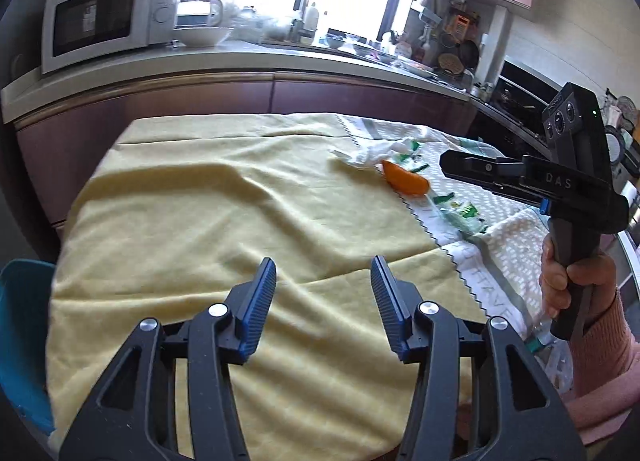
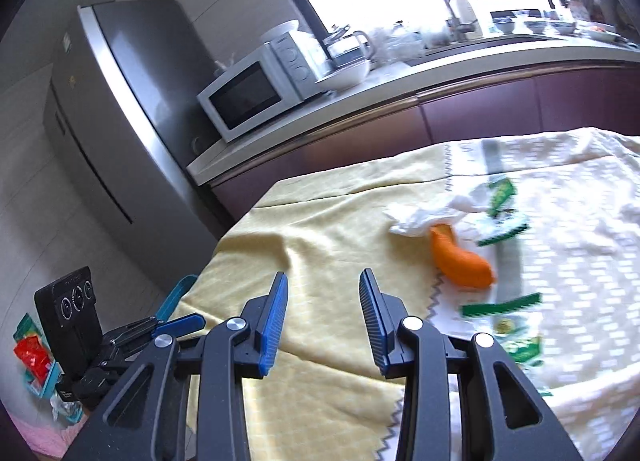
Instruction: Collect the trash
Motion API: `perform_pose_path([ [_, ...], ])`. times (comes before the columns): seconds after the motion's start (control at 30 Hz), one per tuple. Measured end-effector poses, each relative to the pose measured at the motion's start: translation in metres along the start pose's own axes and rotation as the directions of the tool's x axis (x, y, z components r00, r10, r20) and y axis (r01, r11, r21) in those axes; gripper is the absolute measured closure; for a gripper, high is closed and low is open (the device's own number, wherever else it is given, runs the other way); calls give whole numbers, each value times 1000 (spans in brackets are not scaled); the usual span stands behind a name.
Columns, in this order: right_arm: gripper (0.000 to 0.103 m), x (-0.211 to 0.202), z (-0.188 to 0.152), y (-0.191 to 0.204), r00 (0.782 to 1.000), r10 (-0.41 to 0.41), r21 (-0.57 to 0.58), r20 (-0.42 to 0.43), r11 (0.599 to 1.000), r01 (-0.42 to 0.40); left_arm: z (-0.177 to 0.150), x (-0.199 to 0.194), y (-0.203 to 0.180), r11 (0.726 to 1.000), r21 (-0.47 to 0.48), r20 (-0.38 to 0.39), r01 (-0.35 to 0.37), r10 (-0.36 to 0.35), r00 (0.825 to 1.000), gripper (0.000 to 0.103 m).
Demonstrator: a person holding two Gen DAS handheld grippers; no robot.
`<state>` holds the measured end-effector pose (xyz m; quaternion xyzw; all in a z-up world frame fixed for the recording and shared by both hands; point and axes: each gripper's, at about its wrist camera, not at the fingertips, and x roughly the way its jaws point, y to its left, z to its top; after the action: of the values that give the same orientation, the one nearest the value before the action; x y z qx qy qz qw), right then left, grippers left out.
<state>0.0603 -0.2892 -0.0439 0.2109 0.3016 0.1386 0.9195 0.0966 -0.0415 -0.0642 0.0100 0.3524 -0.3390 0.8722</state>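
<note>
Trash lies on the table's cloths: an orange peel (image 1: 404,179) (image 2: 460,261), a crumpled white tissue (image 1: 370,153) (image 2: 424,217) just behind it, and green-and-white wrapper pieces (image 1: 464,215) (image 2: 500,197). My left gripper (image 1: 324,281) hovers open over the yellow cloth (image 1: 224,197), short of the trash and with nothing between its blue pads. My right gripper (image 2: 322,289) is open too, empty, and left of the peel. In the left wrist view the right gripper (image 1: 448,163) points left, close to the peel, with a hand (image 1: 568,281) on its grip.
A blue bin (image 1: 24,341) (image 2: 178,295) stands at the table's left side. A white patterned cloth (image 2: 580,261) covers the right part. Behind run a counter (image 1: 248,57) with a microwave (image 1: 100,19), dishes and a sink; a fridge (image 2: 120,109) stands left.
</note>
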Motion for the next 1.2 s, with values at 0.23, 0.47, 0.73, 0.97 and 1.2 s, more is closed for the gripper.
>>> perform_pose_path([
  [0.23, 67, -31, -1, -65, 992, -115, 103, 50, 989, 109, 14, 57, -66, 985, 66, -92, 162, -156, 984, 53],
  [0.47, 67, -35, -4, -95, 991, -121, 137, 53, 984, 113, 29, 107, -109, 958, 52, -181, 283, -270, 946, 51],
  [0.73, 67, -28, -7, -111, 996, -89, 166, 31, 983, 83, 38, 142, -134, 938, 21, -243, 346, -331, 912, 50],
  [0.97, 67, -22, -10, -116, 998, -67, 190, 1, 980, 65, 42, 166, -140, 928, -20, -281, 371, -362, 889, 56],
  [1.2, 67, -19, -13, -119, 999, -26, 214, -30, 976, 32, 46, 184, -137, 918, -77, -308, 389, -393, 866, 86],
])
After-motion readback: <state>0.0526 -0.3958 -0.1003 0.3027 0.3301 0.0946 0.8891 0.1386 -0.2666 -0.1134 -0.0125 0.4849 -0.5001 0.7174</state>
